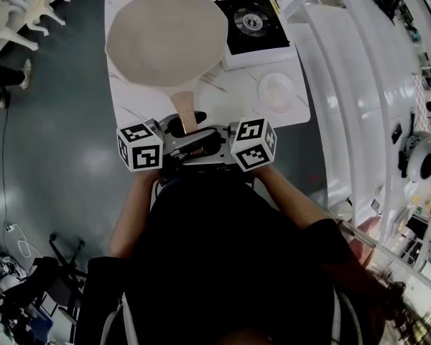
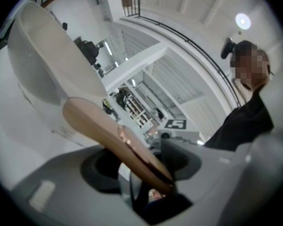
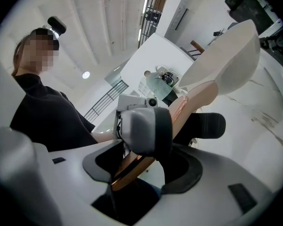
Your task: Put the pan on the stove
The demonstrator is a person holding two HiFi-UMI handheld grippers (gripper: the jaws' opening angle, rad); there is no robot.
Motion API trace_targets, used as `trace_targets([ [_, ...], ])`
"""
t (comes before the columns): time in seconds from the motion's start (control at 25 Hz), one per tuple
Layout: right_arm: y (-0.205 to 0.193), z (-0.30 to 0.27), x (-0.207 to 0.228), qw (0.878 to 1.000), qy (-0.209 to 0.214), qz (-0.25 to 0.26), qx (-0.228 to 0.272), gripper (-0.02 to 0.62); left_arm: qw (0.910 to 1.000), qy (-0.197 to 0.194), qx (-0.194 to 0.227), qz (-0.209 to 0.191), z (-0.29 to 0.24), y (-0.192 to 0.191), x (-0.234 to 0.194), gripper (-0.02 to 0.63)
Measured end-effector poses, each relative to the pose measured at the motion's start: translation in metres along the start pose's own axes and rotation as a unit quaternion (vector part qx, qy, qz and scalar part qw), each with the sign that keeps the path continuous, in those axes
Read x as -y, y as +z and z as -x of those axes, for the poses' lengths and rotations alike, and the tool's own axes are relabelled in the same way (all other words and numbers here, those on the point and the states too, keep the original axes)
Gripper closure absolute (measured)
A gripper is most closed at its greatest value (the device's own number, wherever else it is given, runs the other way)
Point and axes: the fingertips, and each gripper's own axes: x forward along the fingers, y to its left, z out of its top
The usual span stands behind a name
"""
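A cream-coloured pan [image 1: 165, 38] hangs tilted above the left part of the white table [image 1: 223, 99], its tan handle [image 1: 183, 110] pointing toward me. Both grippers meet at the handle's end: the left gripper [image 1: 174, 128] and the right gripper [image 1: 210, 139] are each shut on it. In the left gripper view the handle [image 2: 108, 131] runs between the jaws of the left gripper [image 2: 146, 173], with the pan's bowl [image 2: 47, 65] up to the left. In the right gripper view the handle [image 3: 188, 107] passes through the right gripper [image 3: 174, 126] up to the pan [image 3: 231, 55]. The black stove [image 1: 255, 24] sits at the table's far right.
A small white bowl [image 1: 276, 90] rests on the table in front of the stove. White shelving [image 1: 359, 85] runs along the right of the table. The floor to the left is dark, with white chairs [image 1: 21, 13] at the far corner.
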Motion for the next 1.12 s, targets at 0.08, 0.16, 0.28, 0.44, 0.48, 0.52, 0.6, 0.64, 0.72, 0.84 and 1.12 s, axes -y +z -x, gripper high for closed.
trace_targets([
  [0.08,0.003,0.002,-0.003,1.000,0.000,0.000,0.002,0.360,1.0000,-0.002,0.001,0.000,-0.001,0.003,0.003,0.355],
  [0.16,0.006,0.005,-0.005,1.000,-0.001,0.001,0.004,0.360,1.0000,-0.004,0.001,-0.002,-0.003,0.006,0.006,0.354],
  [0.28,0.009,0.009,-0.008,1.000,-0.003,0.006,0.003,0.360,1.0000,-0.005,0.002,-0.004,-0.006,0.010,0.010,0.354],
  [0.44,0.012,0.015,-0.010,1.000,-0.001,0.010,0.006,0.360,1.0000,-0.005,0.003,-0.006,-0.011,0.014,0.014,0.354],
  [0.48,0.013,0.016,-0.011,1.000,0.000,0.011,0.008,0.360,1.0000,-0.004,0.002,-0.007,-0.012,0.015,0.015,0.353],
  [0.52,0.014,0.016,-0.011,1.000,0.000,0.012,0.008,0.359,1.0000,-0.004,0.001,-0.009,-0.012,0.016,0.016,0.353],
  [0.6,0.015,0.017,-0.013,1.000,-0.001,0.014,0.007,0.360,0.9999,-0.003,0.000,-0.012,-0.012,0.017,0.017,0.351],
  [0.64,0.016,0.017,-0.014,1.000,-0.001,0.016,0.007,0.360,0.9999,-0.003,0.000,-0.013,-0.012,0.018,0.018,0.351],
  [0.72,0.017,0.017,-0.015,1.000,-0.001,0.016,0.009,0.360,0.9999,-0.004,0.000,-0.013,-0.011,0.019,0.020,0.351],
  [0.84,0.020,0.019,-0.018,1.000,-0.003,0.017,0.014,0.359,0.9999,-0.006,-0.003,-0.013,-0.012,0.022,0.023,0.351],
  [1.12,0.027,0.030,-0.019,0.999,-0.017,0.019,0.035,0.359,0.9993,-0.022,-0.021,-0.021,-0.024,0.027,0.029,0.351],
])
